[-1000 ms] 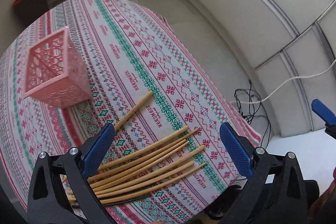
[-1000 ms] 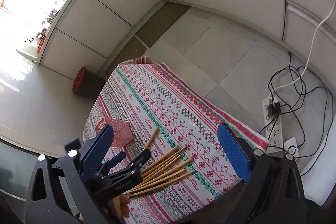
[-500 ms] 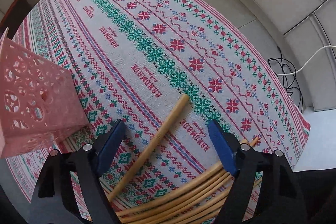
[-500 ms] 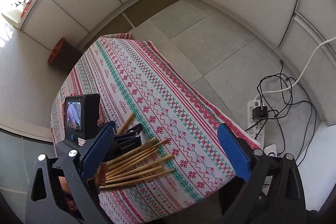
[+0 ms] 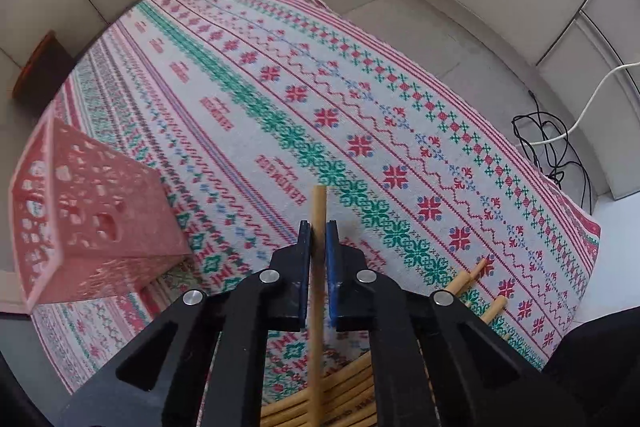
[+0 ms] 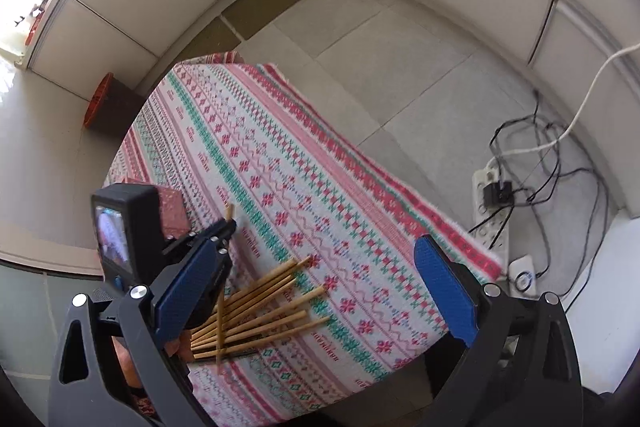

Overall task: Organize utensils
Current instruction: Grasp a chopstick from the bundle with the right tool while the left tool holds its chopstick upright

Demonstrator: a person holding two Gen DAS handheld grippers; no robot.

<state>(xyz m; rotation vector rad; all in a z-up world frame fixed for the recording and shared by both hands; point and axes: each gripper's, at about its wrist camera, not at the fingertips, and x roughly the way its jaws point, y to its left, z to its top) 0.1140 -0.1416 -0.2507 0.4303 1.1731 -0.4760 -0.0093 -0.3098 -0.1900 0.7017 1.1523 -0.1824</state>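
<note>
Wooden chopstick [image 5: 318, 211] pinched in left gripper [image 5: 319, 239]; right gripper [image 6: 316, 291] spread, empty. Pink basket [image 5: 92, 223] unfilled as seen; pile [image 6: 260, 311] left on cloth [image 5: 280, 99].

basket [image 5: 92, 223] left on tablecloth [image 5: 360, 99] | chopsticks [image 6: 260, 311] right (near edge) | one crosses them
</note>
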